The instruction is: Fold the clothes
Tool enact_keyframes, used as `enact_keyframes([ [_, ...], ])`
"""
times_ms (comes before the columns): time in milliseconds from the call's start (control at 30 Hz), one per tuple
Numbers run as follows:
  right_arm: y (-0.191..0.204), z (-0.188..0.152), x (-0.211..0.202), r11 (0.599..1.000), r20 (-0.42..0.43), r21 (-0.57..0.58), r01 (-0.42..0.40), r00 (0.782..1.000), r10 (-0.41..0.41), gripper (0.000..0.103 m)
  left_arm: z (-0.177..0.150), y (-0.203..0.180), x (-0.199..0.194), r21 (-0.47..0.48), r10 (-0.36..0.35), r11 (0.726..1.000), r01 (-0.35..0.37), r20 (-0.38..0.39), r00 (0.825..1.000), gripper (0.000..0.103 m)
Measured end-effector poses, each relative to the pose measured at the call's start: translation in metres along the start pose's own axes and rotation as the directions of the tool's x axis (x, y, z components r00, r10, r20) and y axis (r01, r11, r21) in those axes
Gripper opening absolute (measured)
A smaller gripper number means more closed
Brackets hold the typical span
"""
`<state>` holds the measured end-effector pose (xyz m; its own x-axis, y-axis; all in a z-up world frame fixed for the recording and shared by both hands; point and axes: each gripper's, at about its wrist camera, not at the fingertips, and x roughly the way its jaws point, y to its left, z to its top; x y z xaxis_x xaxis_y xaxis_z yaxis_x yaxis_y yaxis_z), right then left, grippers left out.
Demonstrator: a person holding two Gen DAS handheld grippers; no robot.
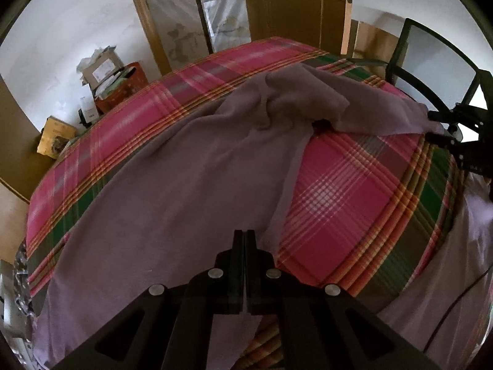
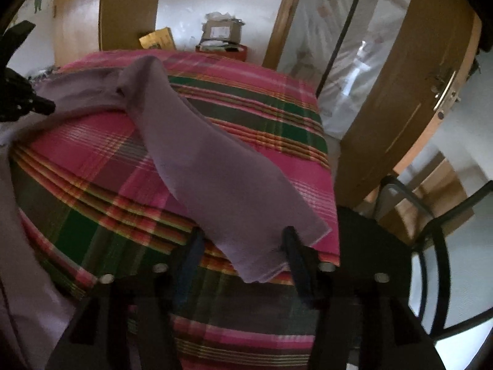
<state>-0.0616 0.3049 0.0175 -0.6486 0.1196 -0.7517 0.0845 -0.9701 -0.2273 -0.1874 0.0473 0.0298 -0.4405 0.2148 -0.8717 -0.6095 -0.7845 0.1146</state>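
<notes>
A purple garment (image 1: 172, 178) lies spread over a pink and green plaid cover (image 1: 345, 185). My left gripper (image 1: 245, 237) is shut at the garment's near edge, and cloth hangs down beneath its fingers. One long sleeve (image 2: 215, 169) runs across the cover towards my right gripper (image 2: 243, 243). That gripper is open, with the sleeve's end lying between its two spread fingers. In the left wrist view the right gripper (image 1: 433, 126) shows at the far right, at the sleeve's tip. The left gripper (image 2: 43, 104) appears at the left edge of the right wrist view, against the cloth.
A black-framed chair (image 2: 431, 231) stands close to the cover's right corner. Behind it is a wooden door (image 2: 409, 92). Boxes and a red bag (image 1: 117, 86) are stacked by the far wall. Pale cloth (image 1: 446, 262) hangs off the near right side.
</notes>
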Motion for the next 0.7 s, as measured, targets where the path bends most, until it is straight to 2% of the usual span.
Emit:
enact_keyframes([
  [33,-0.002,0.0,0.001,1.0,-0.003,0.0,0.013,1.0,-0.013,0.028,0.0,0.001,0.002,-0.008,0.0,1.0,0.0,-0.005,1.0,0.0],
  [133,-0.008,0.003,0.003,0.999,-0.001,0.003,0.038,0.999,-0.038,0.012,-0.001,-0.003,0.002,-0.001,-0.006,1.0,0.006,-0.008,1.0,0.0],
  [267,-0.022,0.012,0.0,0.996,0.023,0.032,0.087,0.996,-0.088,0.01,-0.001,-0.008,0.003,0.021,-0.006,1.0,0.006,-0.011,1.0,0.001],
  [400,-0.042,0.024,-0.001,0.982,0.039,0.08,0.172,0.984,-0.176,0.01,0.001,-0.014,0.002,0.039,0.008,0.999,-0.008,0.0,1.0,0.001],
  [633,-0.067,0.056,0.012,0.961,0.051,0.115,0.25,0.965,-0.257,0.01,0.0,-0.033,0.014,0.135,0.106,0.985,-0.104,-0.005,0.994,0.004],
  [700,-0.072,0.066,0.018,0.958,0.051,0.127,0.257,0.963,-0.265,0.01,0.001,-0.034,0.014,0.142,0.105,0.984,-0.104,-0.005,0.994,0.004],
])
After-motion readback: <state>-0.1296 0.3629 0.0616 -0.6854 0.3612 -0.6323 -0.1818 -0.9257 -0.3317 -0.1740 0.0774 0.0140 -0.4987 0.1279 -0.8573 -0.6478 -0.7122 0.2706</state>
